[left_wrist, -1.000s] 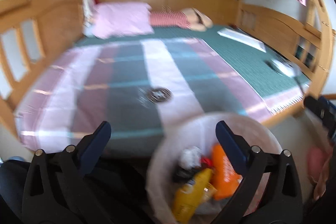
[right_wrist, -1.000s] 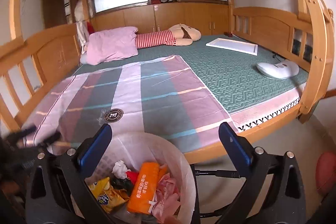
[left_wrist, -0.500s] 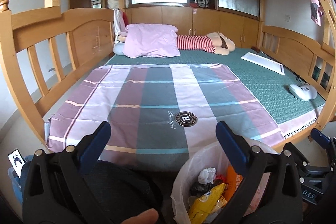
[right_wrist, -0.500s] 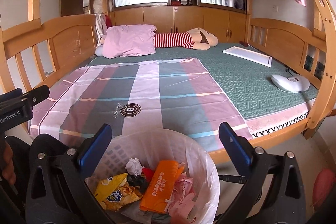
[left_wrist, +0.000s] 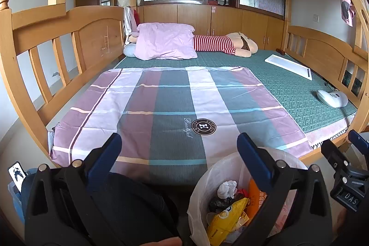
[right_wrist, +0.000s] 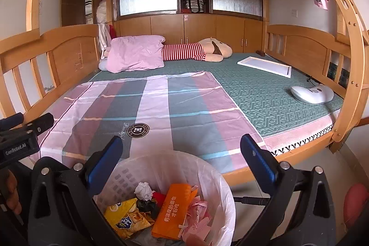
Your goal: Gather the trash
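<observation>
- right gripper (right_wrist: 180, 153) spread wide, nothing held, hovering above bin
- left gripper (left_wrist: 178, 149) also wide open, empty, bin under its right finger
- bin (right_wrist: 214, 179) upright on floor at bed's near edge, white liner, mouth facing up
- inside: orange packet (right_wrist: 171, 211) long axis running near-to-far, yellow snack bag (right_wrist: 123, 214), crumpled tissue (right_wrist: 143, 190), pink wrappers (right_wrist: 197, 216)
- plaid sheet (right_wrist: 161, 107) flat on bed
- pink pillow (right_wrist: 136, 53) and striped plush toy (right_wrist: 184, 51) far end

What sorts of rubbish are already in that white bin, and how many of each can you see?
In the white bin, right wrist view:
Crumpled white tissue: 1
Yellow snack bag: 1
Orange packet: 1
Pink wrapper: 1
Black scrap: 1
Red scrap: 1
Total: 6 visible; more may lie hidden underneath.
</observation>
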Demonstrator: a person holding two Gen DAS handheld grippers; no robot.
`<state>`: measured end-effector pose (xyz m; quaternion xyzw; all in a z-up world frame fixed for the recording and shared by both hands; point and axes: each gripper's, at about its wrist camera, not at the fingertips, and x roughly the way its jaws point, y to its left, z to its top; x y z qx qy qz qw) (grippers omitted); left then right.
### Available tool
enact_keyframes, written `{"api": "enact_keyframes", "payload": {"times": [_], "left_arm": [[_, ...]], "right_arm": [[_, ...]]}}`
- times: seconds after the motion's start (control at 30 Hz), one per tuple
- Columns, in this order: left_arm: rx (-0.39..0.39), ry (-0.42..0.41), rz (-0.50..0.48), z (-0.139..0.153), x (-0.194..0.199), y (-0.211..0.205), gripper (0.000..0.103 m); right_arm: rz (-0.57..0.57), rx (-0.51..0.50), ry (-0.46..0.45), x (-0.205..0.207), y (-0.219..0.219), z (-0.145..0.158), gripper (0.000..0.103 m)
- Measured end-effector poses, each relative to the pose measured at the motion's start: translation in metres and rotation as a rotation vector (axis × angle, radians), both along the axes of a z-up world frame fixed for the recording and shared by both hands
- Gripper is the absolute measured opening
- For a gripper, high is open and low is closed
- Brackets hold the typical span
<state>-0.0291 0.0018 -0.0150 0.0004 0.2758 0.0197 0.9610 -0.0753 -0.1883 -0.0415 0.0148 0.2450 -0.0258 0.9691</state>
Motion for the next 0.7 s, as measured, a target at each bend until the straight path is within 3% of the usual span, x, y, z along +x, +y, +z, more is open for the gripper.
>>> {"api": "enact_keyframes", "payload": {"times": [0.7], "left_arm": [[-0.006,0.009,0.003,-0.0034,0.0002,-0.0005,0.099]], "right_arm": [[0.002,-0.001,0.005,0.0048,-0.0008,0.0007,0.099]]}}
